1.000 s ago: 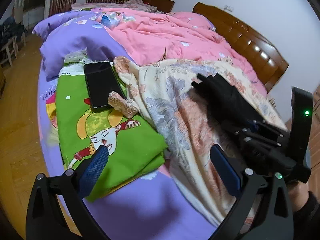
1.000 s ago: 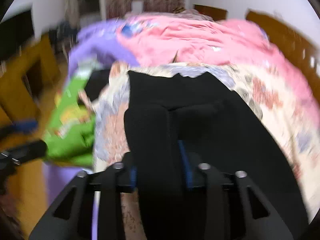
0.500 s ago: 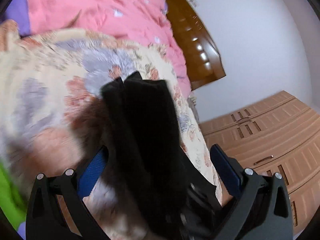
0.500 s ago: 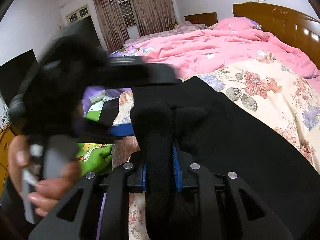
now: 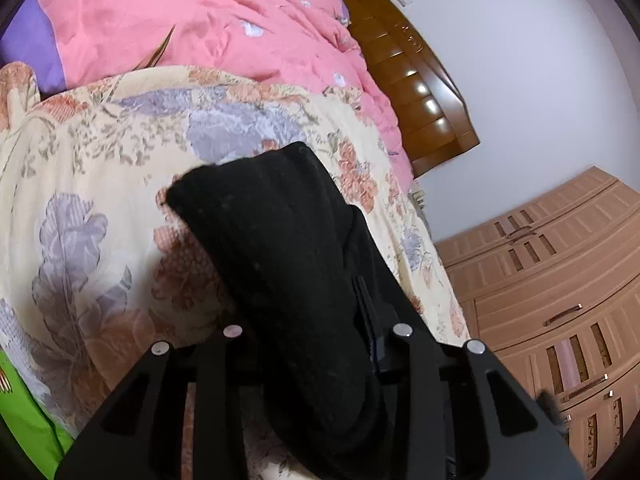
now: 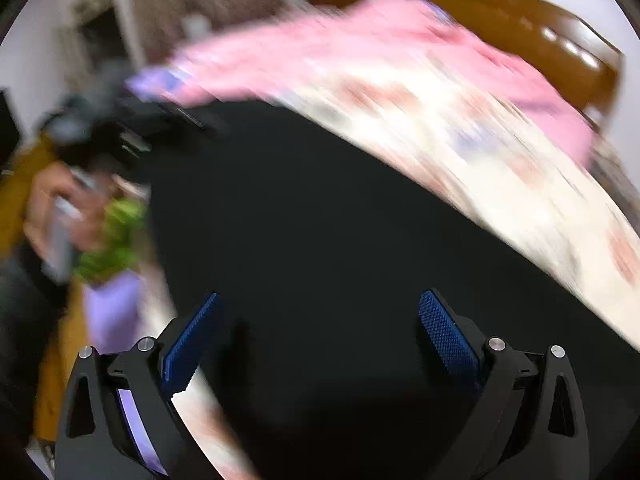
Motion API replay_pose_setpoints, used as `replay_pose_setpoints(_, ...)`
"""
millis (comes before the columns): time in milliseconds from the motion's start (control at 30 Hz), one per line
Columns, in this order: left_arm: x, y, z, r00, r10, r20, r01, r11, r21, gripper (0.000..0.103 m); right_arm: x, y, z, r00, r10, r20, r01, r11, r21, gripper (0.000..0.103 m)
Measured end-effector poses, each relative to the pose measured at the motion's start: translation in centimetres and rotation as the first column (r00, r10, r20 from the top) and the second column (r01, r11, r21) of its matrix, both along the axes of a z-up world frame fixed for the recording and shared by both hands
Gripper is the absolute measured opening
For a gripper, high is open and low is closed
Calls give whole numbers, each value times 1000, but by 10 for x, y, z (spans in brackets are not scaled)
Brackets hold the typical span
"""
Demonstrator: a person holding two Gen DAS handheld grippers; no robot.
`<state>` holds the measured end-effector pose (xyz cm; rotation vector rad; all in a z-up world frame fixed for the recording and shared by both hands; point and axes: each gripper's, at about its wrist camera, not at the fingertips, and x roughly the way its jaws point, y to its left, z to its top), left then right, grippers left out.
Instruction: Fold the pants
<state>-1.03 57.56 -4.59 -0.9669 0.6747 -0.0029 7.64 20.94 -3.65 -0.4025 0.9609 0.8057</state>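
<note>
My left tongs [image 5: 320, 344] are clamped on a thick bunched fold of the black pants [image 5: 280, 248], which I judge keeps that end pinned and ready to carry over, while my right tongs [image 6: 316, 340] stand wide with nothing between the blue pads [image 6: 448, 340], over the spread black cloth on the floral quilt [image 5: 100, 168] of the bed. The right view is smeared by motion, so the pants' edges there are hard to make out, and the left tongs' pads are mostly buried under cloth.
</note>
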Motion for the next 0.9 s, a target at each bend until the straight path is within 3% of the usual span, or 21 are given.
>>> replay_pose_setpoints(67, 0, -1, 5, 1000, 1, 0, -1, 999, 50, 33, -8, -11, -6, 998, 39, 52, -39, 999, 13, 96)
replay_pose_setpoints(200, -6, -10, 31, 1000, 2, 31, -7, 991, 132, 31, -11, -9, -5, 997, 32, 63, -33, 999, 11, 97)
replay_pose_setpoints(300, -8, -40, 72, 997, -35, 74, 14, 963, 271, 31, -15, -12, 1, 999, 32, 38, -33, 999, 25, 97)
replay_pose_setpoints(367, -9, -62, 95, 993, -65, 94, 28, 936, 350, 31, -20, -12, 13, 999, 50, 0, -50, 994, 95, 97)
replay_pose_setpoints(433, -9, -83, 114, 991, -89, 96, 39, 902, 430, 31, -22, 0, 28, 995, 81, 55, -87, 990, 110, 96)
replay_pose_setpoints(500, -9, -101, 125, 987, -119, 110, 54, 881, 470, 30, -18, 23, 26, 986, 143, 82, -147, 988, 39, 96)
replay_pose_setpoints(600, -12, -133, 141, 978, -161, 131, 74, 860, 504, 27, -8, 47, 1, 985, 173, 16, -172, 984, -33, 96)
replay_pose_setpoints(667, -13, -155, 151, 971, -191, 145, 89, 847, 524, 20, -10, 44, 3, 984, 178, 25, -178, 984, 3, 99)
replay_pose_setpoints(700, -13, -166, 154, 968, -208, 144, 100, 838, 536, 20, -10, 35, 9, 986, 164, -14, -163, 986, 40, 98)
replay_pose_setpoints(767, -11, -195, 157, 965, -231, 123, 115, 796, 594, 20, -8, 1, 29, 992, 122, -40, -115, 982, 153, 98)
replay_pose_setpoints(900, -9, -249, 142, 950, -292, 108, 155, 745, 648, 17, 0, -106, 58, 994, -96, -53, 108, 943, 315, 98)
